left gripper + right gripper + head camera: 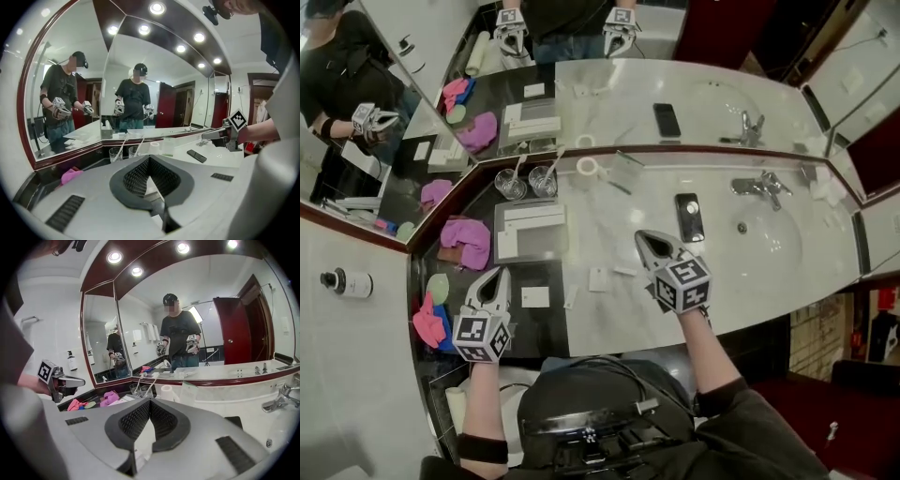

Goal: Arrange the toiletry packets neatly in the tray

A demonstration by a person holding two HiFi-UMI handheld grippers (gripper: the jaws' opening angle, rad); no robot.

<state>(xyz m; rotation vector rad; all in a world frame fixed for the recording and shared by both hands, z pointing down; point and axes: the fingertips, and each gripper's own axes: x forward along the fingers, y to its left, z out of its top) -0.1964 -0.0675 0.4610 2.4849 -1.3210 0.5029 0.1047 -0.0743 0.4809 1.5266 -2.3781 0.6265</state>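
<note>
**Both pairs of jaws closed and empty, loose packets still short of the tray**

We read both pairs of jaws as pressed together with nothing pinched. The left gripper (499,274) and the right gripper (643,237) each show their tips meeting in their own views, with only pale surface behind the gap.

The grey tray (546,247) lies just ahead of the left jaws, a little toward the right pair, and long white packets (534,217) already lie in it. Three loose ones sit between the two pairs of jaws:
- a square packet (598,278) on the marble counter (609,211)
- a flat packet (534,296) on the dark strip just beside the left jaws
- a thin packet (572,296) between those two

To do this step well, we would spread one pair of jaws before coming down and take a single packet by its edge (flat packets on a hard top tend to slide rather than lift). We would then lay it parallel to those already in the tray. The flat packet suits the left jaws and the square one the right.

We cannot tell whether the tray's packets are stacked or in one layer. A pale scrap (623,272) just beside the right jaws may or may not be another packet. Both gripper views look over the counter toward the mirror (154,84), so the loose packets fall below their view.
</note>
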